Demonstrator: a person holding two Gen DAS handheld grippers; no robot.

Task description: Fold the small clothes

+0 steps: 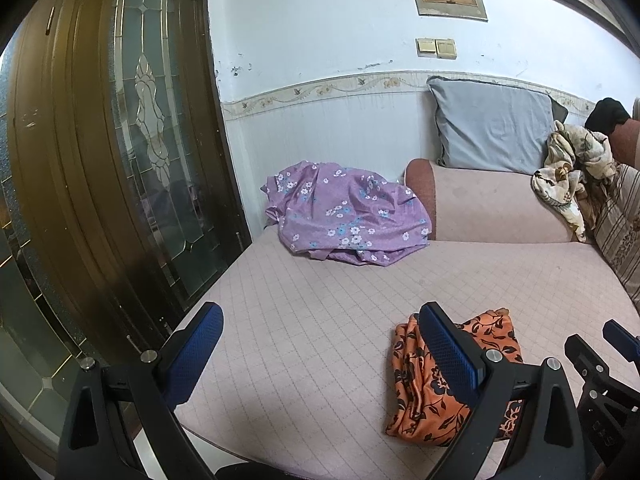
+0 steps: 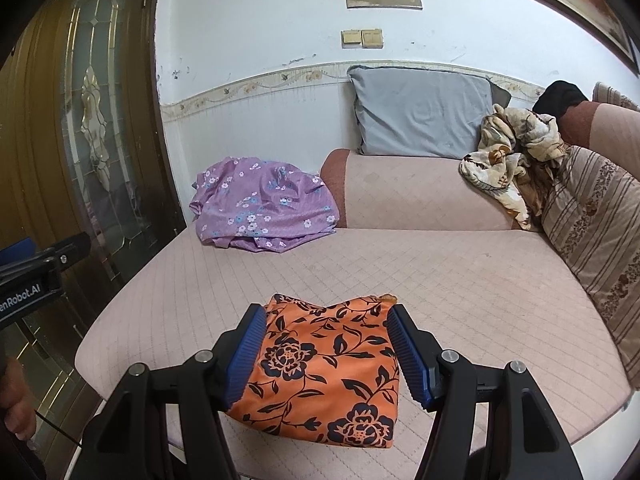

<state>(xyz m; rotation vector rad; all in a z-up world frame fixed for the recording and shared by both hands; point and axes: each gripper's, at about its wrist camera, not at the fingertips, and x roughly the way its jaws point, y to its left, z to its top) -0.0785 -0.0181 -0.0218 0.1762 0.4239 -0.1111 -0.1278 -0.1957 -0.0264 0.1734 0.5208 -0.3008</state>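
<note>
From my right wrist camera I see the right gripper [image 2: 326,354] with its blue fingers [image 2: 245,356] spread fairly wide, one on each side of the orange floral garment [image 2: 326,372], which lies folded into a compact block on the pink quilted sofa seat [image 2: 460,292]. I cannot tell whether the pads actually touch the cloth; it sits flat on the seat between them and does not look pinched or lifted. The garment is at about 6 o'clock in that view, close to the front edge of the seat. In the left wrist view the left gripper [image 1: 320,360] has its fingers [image 1: 192,356] wide apart with nothing between them but bare seat; the orange garment shows at about 5 o'clock there, partly behind the right-hand finger. At 12 o'clock from the orange piece, well apart from it, a purple flowered cloth [image 2: 264,208] lies crumpled at the back of the seat against the wall and the sofa armrest [image 2: 420,196]. A grey pillow [image 2: 420,112] leans on the wall above the armrest at about 1 o'clock, and a cream patterned cloth [image 2: 508,152] is bunched at 2 o'clock beside a striped cushion [image 2: 600,232]. A dark wooden door with leaded glass [image 2: 92,120] fills the 9 to 10 o'clock side.
</note>
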